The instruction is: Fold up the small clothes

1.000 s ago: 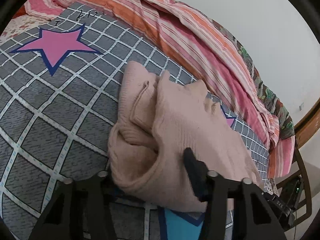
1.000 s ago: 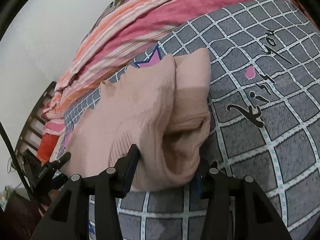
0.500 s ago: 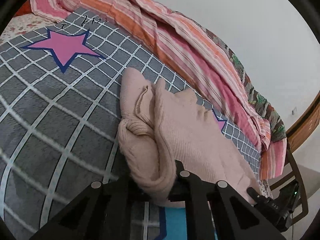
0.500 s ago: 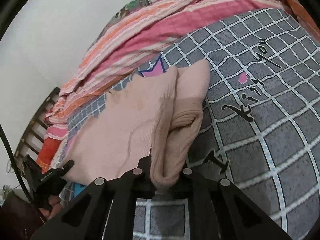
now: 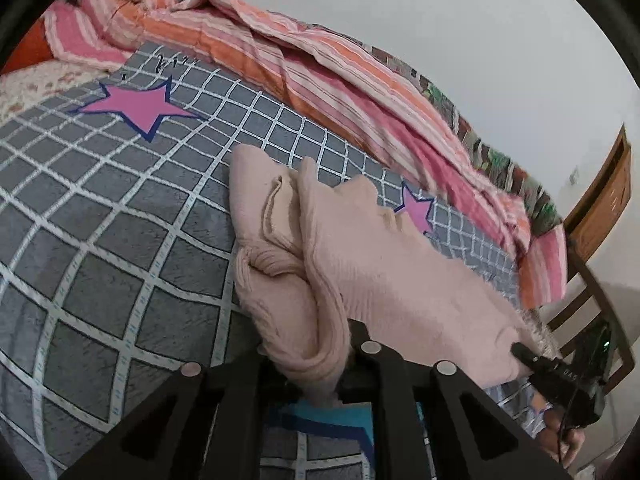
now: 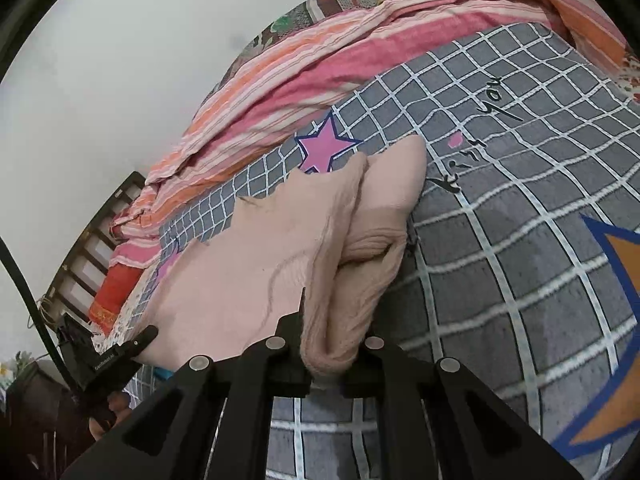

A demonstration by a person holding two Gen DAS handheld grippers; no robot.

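Both jaws clamped the near hem of a pink knit sweater (image 5: 384,264) on the bed (image 5: 120,240), left hand-held gripper (image 5: 312,376) and right hand-held gripper (image 6: 324,364) pinching opposite corners, apparently to carry the fold over.

Pale pink knit garment (image 5: 384,264), partly folded, bunched near edge, lying on checked bedspread (image 5: 120,264).

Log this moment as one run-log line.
step: fold | left hand-held gripper: shut on sweater hem | right hand-held gripper: shut on sweater hem | sweater: on bed
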